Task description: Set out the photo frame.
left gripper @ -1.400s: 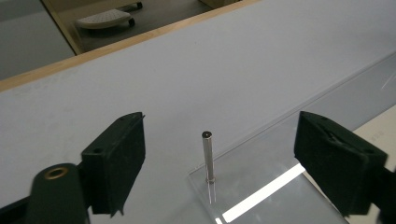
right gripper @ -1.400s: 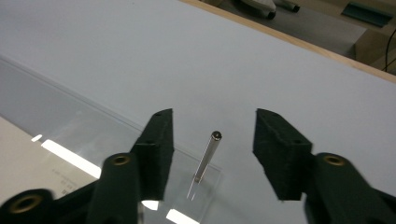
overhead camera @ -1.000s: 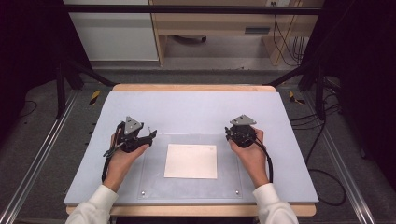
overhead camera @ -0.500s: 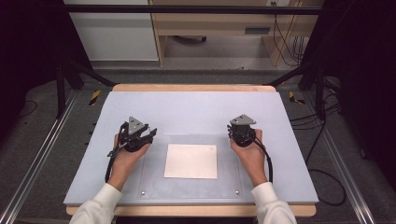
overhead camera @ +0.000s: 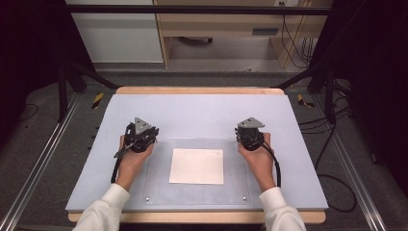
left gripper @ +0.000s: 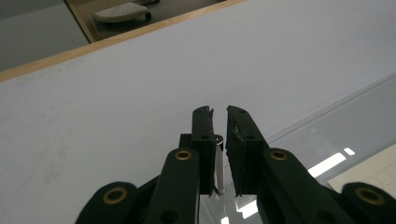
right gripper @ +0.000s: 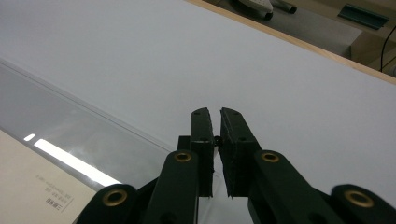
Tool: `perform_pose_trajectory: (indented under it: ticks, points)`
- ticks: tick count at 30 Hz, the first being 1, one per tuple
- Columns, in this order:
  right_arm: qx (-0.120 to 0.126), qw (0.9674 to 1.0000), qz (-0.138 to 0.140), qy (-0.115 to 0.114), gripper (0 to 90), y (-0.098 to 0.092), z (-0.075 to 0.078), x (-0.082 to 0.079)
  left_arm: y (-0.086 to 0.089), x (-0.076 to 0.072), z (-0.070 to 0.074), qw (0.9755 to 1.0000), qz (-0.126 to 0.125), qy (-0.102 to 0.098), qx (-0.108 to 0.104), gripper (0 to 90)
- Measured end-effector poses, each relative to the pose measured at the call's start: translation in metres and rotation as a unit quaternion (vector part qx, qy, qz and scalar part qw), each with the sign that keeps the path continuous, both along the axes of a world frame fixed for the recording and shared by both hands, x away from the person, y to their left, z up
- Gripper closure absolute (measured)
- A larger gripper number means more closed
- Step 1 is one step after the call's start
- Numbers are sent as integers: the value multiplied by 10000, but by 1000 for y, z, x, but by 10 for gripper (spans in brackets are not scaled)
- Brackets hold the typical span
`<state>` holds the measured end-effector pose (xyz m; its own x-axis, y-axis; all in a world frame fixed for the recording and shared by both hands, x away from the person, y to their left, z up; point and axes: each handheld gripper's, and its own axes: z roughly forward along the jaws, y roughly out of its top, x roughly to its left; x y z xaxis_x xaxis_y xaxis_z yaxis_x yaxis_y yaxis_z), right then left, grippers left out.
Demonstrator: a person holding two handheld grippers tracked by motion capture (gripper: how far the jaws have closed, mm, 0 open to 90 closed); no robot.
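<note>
A white paper sheet (overhead camera: 196,165) lies flat at the middle of a clear plastic plate (overhead camera: 159,185) on the pale grey mat (overhead camera: 192,113). My left gripper (overhead camera: 142,133) rests at the plate's far left corner, held in a hand. In the left gripper view its jaws (left gripper: 219,111) stand shut with a hairline gap and nothing gripped, over the mat beside the plate's edge (left gripper: 336,122). My right gripper (overhead camera: 250,134) sits at the plate's far right corner. Its jaws (right gripper: 215,112) are shut too and hold nothing; the paper (right gripper: 32,186) shows at lower left.
The mat covers a wooden table whose far edge (overhead camera: 197,90) shows. Metal rails (overhead camera: 45,159) run along both sides on the floor. Cables (overhead camera: 337,187) trail at the right. A cabinet and wooden shelf (overhead camera: 216,29) stand beyond the table.
The left hand and its gripper have shifted slightly forward and to the right. The right gripper has hardly moved.
</note>
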<state>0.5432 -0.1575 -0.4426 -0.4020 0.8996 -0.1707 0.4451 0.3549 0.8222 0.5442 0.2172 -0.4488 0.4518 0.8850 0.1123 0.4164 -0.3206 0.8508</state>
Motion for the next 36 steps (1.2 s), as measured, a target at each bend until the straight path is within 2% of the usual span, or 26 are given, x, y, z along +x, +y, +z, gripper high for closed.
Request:
perform_pose_trajectory:
  ticks: [8,15,23,36]
  points:
    - [99,9999,-26,-58,842,-1,2,-1,1,1,0,10000,-31,93,8,836]
    - [60,9999,-33,82,855,0,5,1,1,4,3,9997,-73,205,83,840]
    - [60,9988,-112,483,860,2,13,8,2,9,6,9988,-130,455,75,845]
    - [8,9958,-137,908,861,4,20,19,3,20,13,9960,-260,833,182,848]
